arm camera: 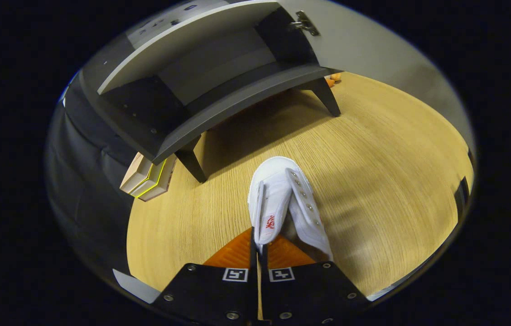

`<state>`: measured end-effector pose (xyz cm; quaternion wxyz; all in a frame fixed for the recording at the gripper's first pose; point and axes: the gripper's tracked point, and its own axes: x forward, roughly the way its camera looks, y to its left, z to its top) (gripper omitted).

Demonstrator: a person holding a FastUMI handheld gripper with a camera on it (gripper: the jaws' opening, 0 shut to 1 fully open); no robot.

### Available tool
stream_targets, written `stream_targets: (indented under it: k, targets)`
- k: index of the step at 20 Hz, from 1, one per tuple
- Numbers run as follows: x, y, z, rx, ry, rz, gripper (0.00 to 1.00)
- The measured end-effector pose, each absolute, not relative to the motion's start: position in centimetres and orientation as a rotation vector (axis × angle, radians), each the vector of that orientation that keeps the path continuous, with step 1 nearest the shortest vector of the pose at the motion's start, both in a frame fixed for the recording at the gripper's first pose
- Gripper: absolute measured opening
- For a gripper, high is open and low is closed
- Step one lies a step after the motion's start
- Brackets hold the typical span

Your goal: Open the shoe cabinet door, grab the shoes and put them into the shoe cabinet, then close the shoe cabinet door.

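Your gripper [259, 248] has its two orange ribbed fingers [233, 253] drawn in close together, pinching the upper edge of a white canvas lace-up shoe [282, 199] between them. Both pads press on the fabric near the small red tag on the shoe's side, so you are holding it. The shoe points away from you, toe forward, with its row of metal eyelets turned to the right of the fingers. You cannot tell from here whether the sole touches the surface below.

Under the shoe lies the pale wood-grain bench [373, 172]. Beyond the toe stands the dark grey shoe cabinet [219, 104] on short slanted legs [192, 165], its front standing open so you see the bottom shelf and the lighter back panel inside. The light grey cabinet door [373, 50] is swung out to the right, with a metal hinge [304, 23] showing on its inner face. The shoe is well apart from the cabinet's opening, short of its front legs.

Beside the cabinet's left leg sits a small stack of pale boards with a yellow-green edge [149, 179]. A small orange thing [333, 78] shows behind the right leg; it is too small to identify.
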<state>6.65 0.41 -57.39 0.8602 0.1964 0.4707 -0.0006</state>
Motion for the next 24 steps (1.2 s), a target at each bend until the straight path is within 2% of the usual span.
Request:
stream_targets:
  k: [11, 24]
  targets:
    - [8.1, -0.1, -51.5, 0.424, 0.919, 0.013, 0.01]
    - [7.7, 1.7, -35.2, 0.304, 0.695, 0.04, 0.01]
